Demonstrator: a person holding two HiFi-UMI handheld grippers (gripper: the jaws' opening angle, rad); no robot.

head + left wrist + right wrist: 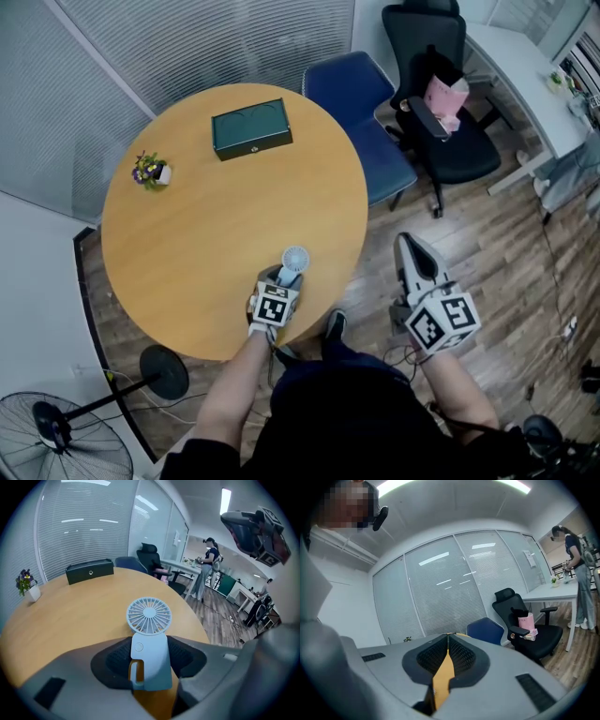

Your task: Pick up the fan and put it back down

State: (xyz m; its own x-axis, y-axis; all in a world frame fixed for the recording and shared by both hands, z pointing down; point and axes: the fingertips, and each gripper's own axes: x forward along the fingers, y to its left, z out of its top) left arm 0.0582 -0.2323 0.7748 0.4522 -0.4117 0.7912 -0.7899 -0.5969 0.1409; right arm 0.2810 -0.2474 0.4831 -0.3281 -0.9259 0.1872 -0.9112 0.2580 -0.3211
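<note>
A small pale-blue handheld fan (294,260) stands by the near edge of the round wooden table (187,244). My left gripper (280,278) is shut on its body, with the round grille above the jaws. In the left gripper view, the fan (149,620) sits upright between the black pads (115,660), which press on both sides of its body; whether its base touches the table is hidden. My right gripper (407,242) is off the table to the right, over the wooden floor. Its jaws (448,641) are shut with nothing between them.
A dark green box (250,129) and a small flower pot (150,172) stand at the table's far side. A blue chair (361,108) and a black office chair (441,112) stand beyond the table's right edge. A floor fan (56,436) stands at the lower left.
</note>
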